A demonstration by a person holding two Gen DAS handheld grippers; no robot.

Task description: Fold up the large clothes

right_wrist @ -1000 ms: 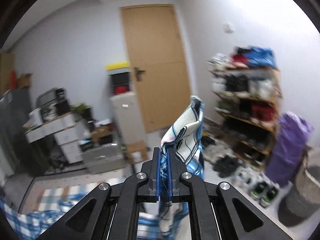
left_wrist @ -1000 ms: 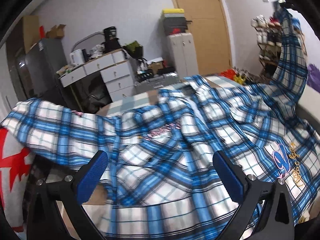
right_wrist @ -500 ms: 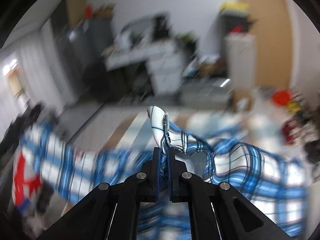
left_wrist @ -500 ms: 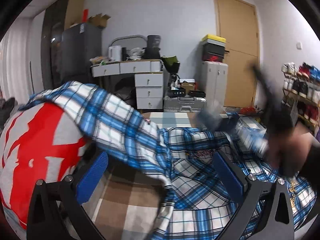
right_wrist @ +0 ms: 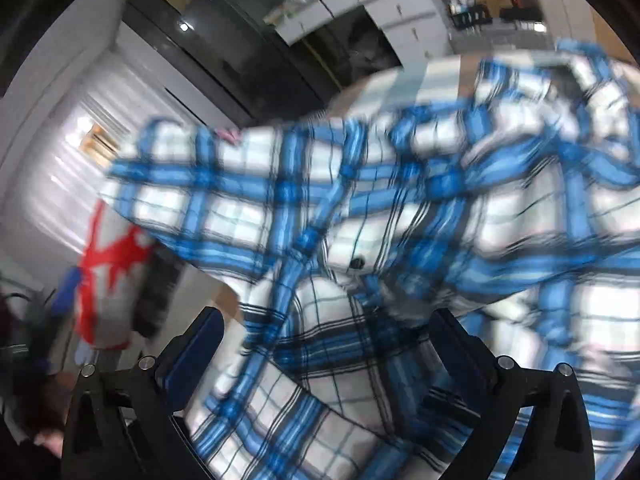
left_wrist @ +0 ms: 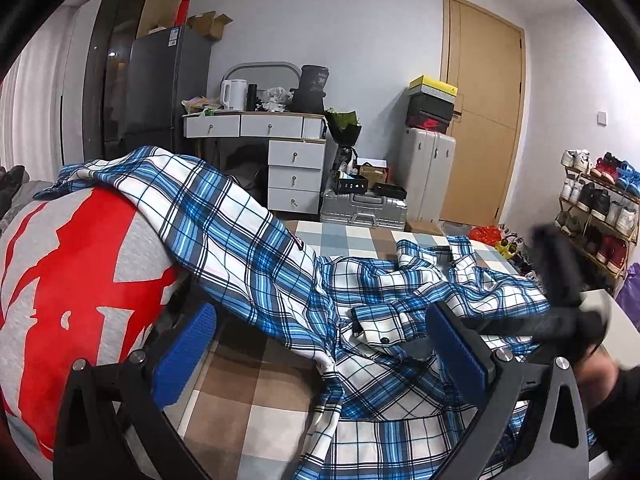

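A soft blue-and-white plaid shirt (left_wrist: 392, 312) lies rumpled on the checked bed (left_wrist: 256, 392), one sleeve draped over a grey-and-red cushion (left_wrist: 76, 280). Both the left gripper (left_wrist: 320, 356) and right gripper (right_wrist: 324, 360) have fingers wide apart, holding nothing.

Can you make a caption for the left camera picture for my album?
Open left claw hovers over a crumpled blue plaid shirt beside a red-and-grey garment.

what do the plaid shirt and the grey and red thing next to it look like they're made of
Plaid shirt: thin woven cloth, probably cotton, matte; it creases and drapes softly. Grey and red garment: seemingly thicker knit, like sweatshirt fleece, with a speckled grey face and a flat red print.
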